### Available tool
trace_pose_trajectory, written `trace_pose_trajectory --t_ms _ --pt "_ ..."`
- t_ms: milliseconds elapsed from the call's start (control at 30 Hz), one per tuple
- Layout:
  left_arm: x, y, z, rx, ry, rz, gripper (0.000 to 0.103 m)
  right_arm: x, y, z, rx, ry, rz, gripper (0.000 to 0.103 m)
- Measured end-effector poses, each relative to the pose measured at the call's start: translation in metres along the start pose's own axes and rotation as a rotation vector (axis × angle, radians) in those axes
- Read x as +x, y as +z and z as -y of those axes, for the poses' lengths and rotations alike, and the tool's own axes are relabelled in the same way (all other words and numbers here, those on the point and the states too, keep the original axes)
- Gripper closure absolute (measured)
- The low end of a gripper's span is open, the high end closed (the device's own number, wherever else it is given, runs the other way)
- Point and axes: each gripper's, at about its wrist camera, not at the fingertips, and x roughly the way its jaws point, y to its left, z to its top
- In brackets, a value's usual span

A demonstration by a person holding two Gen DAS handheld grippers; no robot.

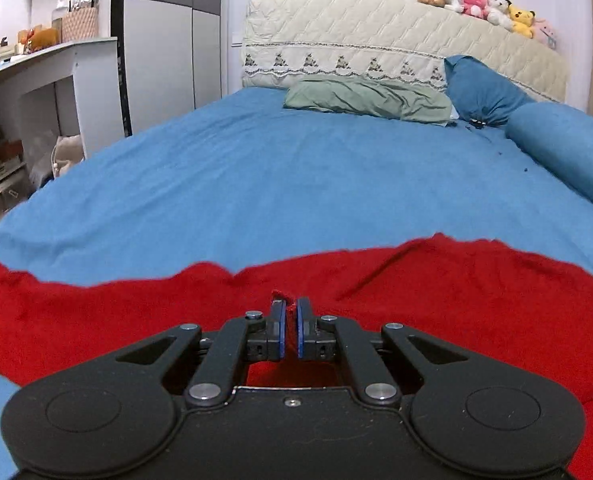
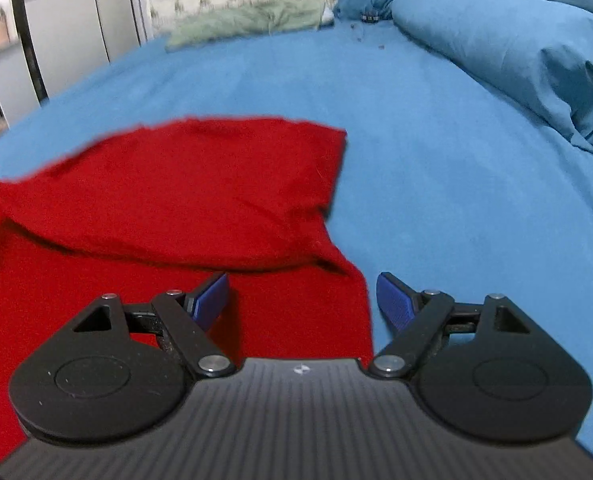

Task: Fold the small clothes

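Observation:
A red garment (image 1: pixel 416 300) lies spread across the near part of a blue bed sheet (image 1: pixel 276 168). My left gripper (image 1: pixel 291 305) is shut on a pinch of the red cloth, and a tuft of it sticks up between the blue pads. In the right wrist view the red garment (image 2: pixel 184 192) has a flap folded over itself, its right edge lying on the blue sheet (image 2: pixel 456 160). My right gripper (image 2: pixel 302 294) stands open just above that right edge, the left fingertip over red cloth and the right fingertip over the sheet.
At the bed's head lie a green pillow (image 1: pixel 368 98), a dark blue pillow (image 1: pixel 484 92) and a blue bolster (image 1: pixel 564 152). Several plush toys (image 1: pixel 484 4) sit on the quilted headboard (image 1: pixel 376 40). A white desk (image 1: pixel 44 76) stands left; a rumpled blue duvet (image 2: pixel 536 40) lies right.

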Motion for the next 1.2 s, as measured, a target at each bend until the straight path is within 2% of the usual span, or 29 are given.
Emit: trace_pose_trajectory --t_ms 133,200,233,300,367,467,533,600,700,733,800,833,867,933,1000,1033,1100,1133,1167,1200 --pt "-0.002 -0.013 -0.002 0.022 -0.005 -0.006 0.097 0.009 0.002 0.000 -0.014 -0.035 -0.005 0.007" --pt "-0.005 -0.018 -0.005 0.048 -0.002 -0.043 0.089 0.009 0.003 0.001 -0.005 -0.043 -0.006 0.007" --pt "-0.005 -0.022 -0.007 0.068 0.010 -0.059 0.088 0.008 0.004 0.001 -0.004 -0.041 -0.004 0.007" --pt "-0.011 -0.029 -0.011 0.104 0.041 -0.071 0.076 0.005 0.004 -0.001 -0.013 -0.027 0.007 0.007" --pt "-0.021 -0.035 -0.014 0.127 0.032 -0.052 0.052 -0.001 0.006 -0.006 -0.028 0.006 0.033 0.007" --pt "-0.027 -0.030 -0.016 0.111 -0.039 -0.031 0.039 -0.006 0.010 -0.015 -0.040 0.081 0.077 0.007" --pt "-0.022 -0.022 -0.014 0.094 -0.058 -0.017 0.032 -0.001 0.015 -0.024 -0.030 0.113 0.076 0.006" --pt "-0.006 -0.008 -0.014 0.050 -0.063 -0.039 0.032 0.005 0.020 -0.029 0.004 0.117 0.077 0.006" --pt "0.025 0.004 -0.018 0.001 -0.065 -0.080 0.036 0.011 0.023 -0.035 0.046 0.131 0.080 0.006" --pt "0.035 0.005 -0.018 0.004 -0.069 -0.102 0.043 0.013 0.023 -0.037 0.049 0.136 0.081 0.006" --pt "0.049 0.003 -0.015 0.030 -0.088 -0.139 0.061 0.015 0.023 -0.041 0.036 0.140 0.082 0.006" --pt "0.052 0.002 -0.012 0.048 -0.099 -0.140 0.083 0.016 0.024 -0.043 0.024 0.140 0.081 0.006" --pt "0.051 0.000 -0.009 0.072 -0.101 -0.123 0.099 0.018 0.024 -0.045 0.014 0.139 0.081 0.006" --pt "0.044 -0.003 -0.005 0.126 -0.064 -0.058 0.099 0.021 0.025 -0.048 0.006 0.138 0.084 0.007" --pt "0.031 -0.004 -0.006 0.146 -0.045 0.042 0.099 0.022 0.025 -0.048 0.008 0.146 0.089 0.006" --pt "0.024 -0.005 -0.005 0.160 -0.018 0.091 0.097 0.023 0.025 -0.048 0.009 0.152 0.094 0.006" --pt "0.020 -0.005 -0.005 0.174 0.045 0.116 0.091 0.027 0.025 -0.049 0.003 0.156 0.090 0.006" --pt "0.016 -0.006 -0.008 0.159 0.039 0.123 0.078 0.030 0.024 -0.049 0.001 0.156 0.090 0.006" --pt "0.009 -0.008 -0.011 0.140 -0.007 0.138 0.053 0.032 0.023 -0.050 0.000 0.159 0.091 0.006" --pt "0.005 -0.012 -0.014 0.135 -0.049 0.147 0.041 0.033 0.022 -0.049 0.001 0.164 0.092 0.006"
